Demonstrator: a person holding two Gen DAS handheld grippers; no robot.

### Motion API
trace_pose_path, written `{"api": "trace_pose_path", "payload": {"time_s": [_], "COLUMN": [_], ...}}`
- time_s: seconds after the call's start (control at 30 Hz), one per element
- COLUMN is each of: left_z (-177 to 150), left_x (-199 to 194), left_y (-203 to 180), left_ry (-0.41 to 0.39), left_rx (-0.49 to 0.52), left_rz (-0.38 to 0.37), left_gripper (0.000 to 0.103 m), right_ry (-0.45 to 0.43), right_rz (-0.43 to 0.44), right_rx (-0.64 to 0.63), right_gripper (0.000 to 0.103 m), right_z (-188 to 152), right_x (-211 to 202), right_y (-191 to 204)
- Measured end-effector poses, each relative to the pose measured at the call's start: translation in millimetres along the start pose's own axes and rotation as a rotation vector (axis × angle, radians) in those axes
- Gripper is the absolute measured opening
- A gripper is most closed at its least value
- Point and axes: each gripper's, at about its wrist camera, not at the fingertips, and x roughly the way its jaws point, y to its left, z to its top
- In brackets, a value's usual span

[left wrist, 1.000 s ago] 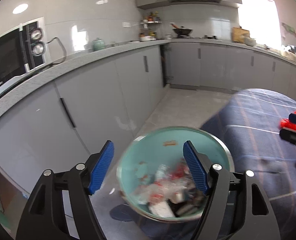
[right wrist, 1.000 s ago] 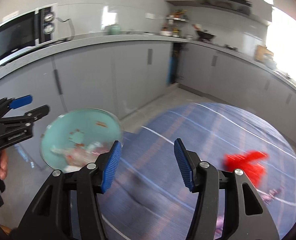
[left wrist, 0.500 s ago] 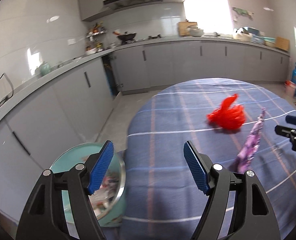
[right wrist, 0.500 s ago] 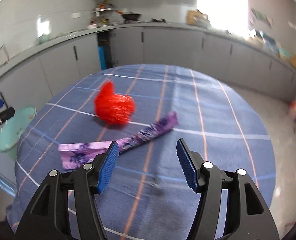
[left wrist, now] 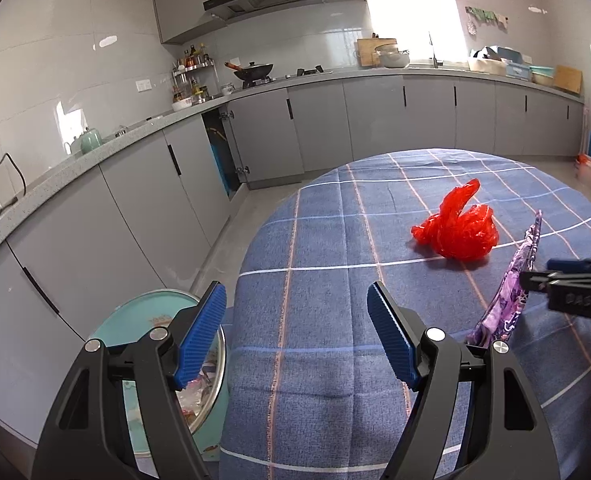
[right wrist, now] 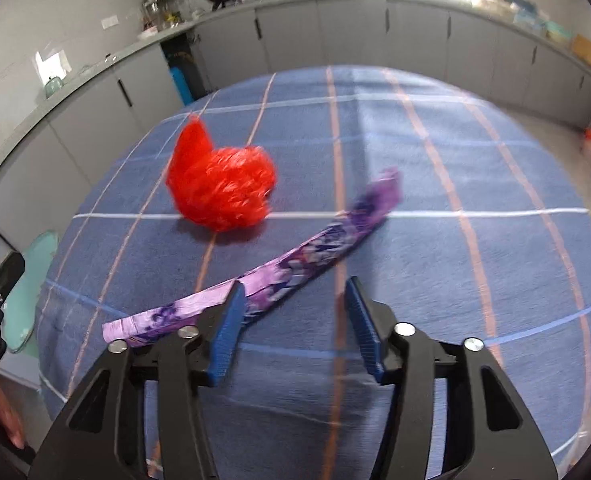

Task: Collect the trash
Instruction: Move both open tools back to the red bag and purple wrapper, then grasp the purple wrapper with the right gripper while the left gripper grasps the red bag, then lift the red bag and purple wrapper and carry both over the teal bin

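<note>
Right tongs (right wrist: 291, 320) hover low over the round desk with the blue checked cloth (right wrist: 435, 168), and the jaws are closing. The long, flattened purple patterned plastic wrapper (right wrist: 295, 268) lies just ahead of the blue pads, running slantwise across the cloth from lower left to upper right; its near stretch passes behind the left pad, but the pads are not pressing on it. The picture is a little blurred here.

Just beyond the wrapper sits the crumpled red plastic bag (right wrist: 219, 192), near it but whether the two touch cannot be told.

Over to the left wrist view: left tongs (left wrist: 297, 332) stand wide open above the near edge of the desk, nothing between the pads. The red bag (left wrist: 457, 230) lies well ahead and to the right, the purple wrapper (left wrist: 511, 292) beside it at the right edge, with the right tongs (left wrist: 567, 280) reaching in over it.

Down at lower left, beside the desk, stands the round pale-green trash bin with a metal rim (left wrist: 143, 316), scraps of wrappers visible inside.
</note>
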Motion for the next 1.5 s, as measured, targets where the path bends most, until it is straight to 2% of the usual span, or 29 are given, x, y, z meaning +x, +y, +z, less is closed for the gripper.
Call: {"api": "trace_pose_path", "payload": {"time_s": [0.03, 0.07, 0.17, 0.33, 0.57, 0.67, 0.73, 0.9, 1.0, 1.07, 1.1, 1.17, 1.2, 1.23, 1.33, 1.5], "left_z": [-0.8, -1.0, 1.4, 14.0, 40.0, 51.0, 56.9, 59.7, 58.4, 55.7, 53.8, 53.0, 53.1, 52.6, 51.9, 53.5], "left_x": [1.0, 2.6, 6.3, 16.0, 29.0, 38.8, 49.4, 72.5, 82.0, 87.6, 91.1, 92.7, 92.4, 92.3, 87.2, 61.6], "left_y": [0.5, 1.1, 1.3, -13.3, -60.1, -83.8, -99.3, -117.7, -124.3, -127.8, -129.9, -131.3, -131.5, -132.9, -129.9, -96.5], "left_ry": [0.002, 0.005, 0.01, 0.01, 0.007, 0.009, 0.027, 0.064, 0.093, 0.121, 0.145, 0.158, 0.157, 0.159, 0.152, 0.103], "left_rx": [-0.004, -0.008, -0.004, 0.026, 0.063, 0.08, 0.095, 0.116, 0.123, 0.13, 0.139, 0.142, 0.141, 0.147, 0.153, 0.123], "left_rz": [-0.006, -0.012, -0.028, -0.062, -0.142, -0.168, -0.202, -0.207, -0.228, -0.26, -0.283, -0.308, -0.315, -0.316, -0.313, -0.284], "left_gripper": [0.072, 0.072, 0.072, 0.072, 0.072, 0.072, 0.072, 0.072, 0.071, 0.05, 0.034, 0.024, 0.012, 0.007, 0.005, 0.005], "right_ry": [0.008, 0.017, 0.011, -0.027, -0.107, -0.126, -0.13, -0.15, -0.131, -0.116, -0.106, -0.094, -0.089, -0.086, -0.089, -0.114], "right_rz": [-0.001, 0.002, 0.015, 0.009, -0.119, -0.139, -0.135, -0.123, -0.108, -0.106, -0.1, -0.097, -0.091, -0.085, -0.078, -0.032], "right_rx": [-0.005, -0.008, -0.007, -0.026, -0.064, -0.058, -0.056, -0.084, -0.096, -0.106, -0.106, -0.11, -0.109, -0.108, -0.103, -0.127], "right_gripper": [0.038, 0.024, 0.004, 0.003, 0.003, 0.003, 0.003, 0.003, 0.003, 0.003, 0.003, 0.003, 0.003, 0.003, 0.003, 0.003], "right_z": [0.5, 0.8, 0.0, -2.9, 17.1, 29.6, 36.9, 44.3, 47.5, 49.7, 50.9, 49.6, 49.5, 49.0, 50.6, 54.1], "right_x": [1.6, 3.0, -0.6, -19.3, -38.6, -40.2, -38.7, -40.4, -34.2, -27.3, -23.6, -18.1, -15.8, -14.5, -13.4, -21.9], "right_y": [2.0, 3.0, -2.0, -19.0, -59.2, -74.6, -77.8, -75.9, -72.7, -70.9, -69.7, -66.4, -65.5, -65.2, -62.3, -39.9]}}
